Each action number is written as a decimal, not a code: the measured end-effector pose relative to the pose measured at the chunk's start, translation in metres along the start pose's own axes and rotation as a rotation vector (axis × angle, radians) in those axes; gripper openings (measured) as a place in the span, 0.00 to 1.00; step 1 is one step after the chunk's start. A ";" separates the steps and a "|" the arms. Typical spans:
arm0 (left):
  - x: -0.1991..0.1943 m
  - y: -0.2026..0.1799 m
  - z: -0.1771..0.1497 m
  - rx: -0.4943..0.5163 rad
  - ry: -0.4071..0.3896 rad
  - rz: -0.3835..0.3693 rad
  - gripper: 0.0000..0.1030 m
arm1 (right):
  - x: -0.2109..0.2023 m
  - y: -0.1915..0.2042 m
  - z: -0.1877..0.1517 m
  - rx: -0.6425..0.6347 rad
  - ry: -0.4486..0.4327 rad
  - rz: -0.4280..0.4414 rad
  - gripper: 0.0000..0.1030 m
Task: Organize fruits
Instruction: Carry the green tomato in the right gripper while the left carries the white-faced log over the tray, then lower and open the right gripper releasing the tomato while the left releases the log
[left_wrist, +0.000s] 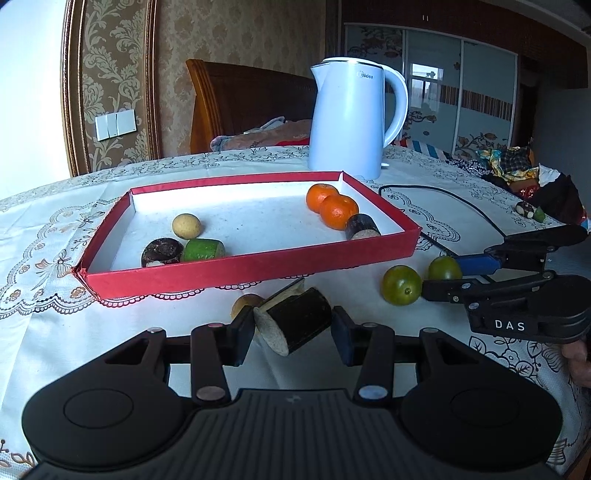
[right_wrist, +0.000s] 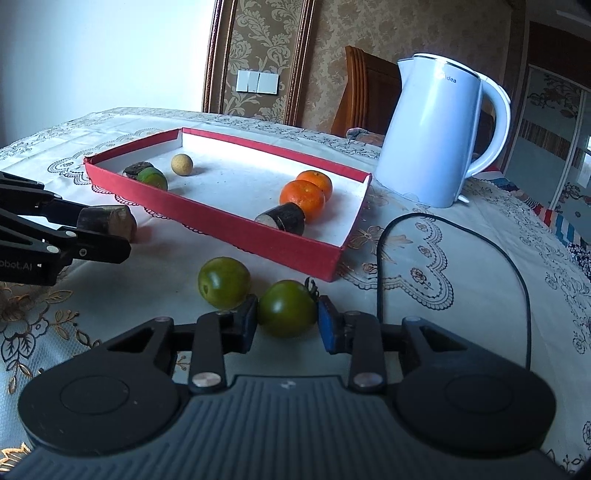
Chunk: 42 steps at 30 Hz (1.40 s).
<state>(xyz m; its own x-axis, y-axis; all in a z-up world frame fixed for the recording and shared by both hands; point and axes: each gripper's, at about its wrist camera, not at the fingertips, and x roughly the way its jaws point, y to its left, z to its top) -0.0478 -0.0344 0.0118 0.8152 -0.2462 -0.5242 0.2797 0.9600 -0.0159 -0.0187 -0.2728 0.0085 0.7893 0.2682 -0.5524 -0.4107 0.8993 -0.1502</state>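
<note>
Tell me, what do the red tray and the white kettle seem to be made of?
The red tray looks like cardboard covered in matte red paper, with a white lining: its walls are thin and its corners folded and slightly frayed. The white kettle looks like smooth, glossy plastic with a thin metallic rim, though a painted metal shell cannot be ruled out.

My right tool has its pads pressed on a green tomato on the worktop. A second green tomato lies just beside it at ten o'clock. At nine o'clock my left tool grips a dark sugarcane piece. The red tray sits at twelve o'clock, the white kettle at one.
</note>
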 end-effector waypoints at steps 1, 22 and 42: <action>0.000 0.000 0.000 0.000 -0.001 0.000 0.43 | -0.001 -0.001 0.000 0.007 -0.004 -0.001 0.31; 0.001 0.020 0.028 -0.033 -0.055 0.086 0.43 | -0.003 0.016 0.041 0.062 -0.124 -0.004 0.31; 0.055 0.054 0.076 -0.058 -0.056 0.207 0.43 | 0.062 0.025 0.093 0.103 -0.085 -0.047 0.31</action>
<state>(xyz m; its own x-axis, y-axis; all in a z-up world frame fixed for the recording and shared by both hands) 0.0510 -0.0058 0.0470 0.8794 -0.0480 -0.4736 0.0745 0.9965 0.0373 0.0622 -0.2015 0.0469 0.8444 0.2489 -0.4744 -0.3263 0.9413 -0.0869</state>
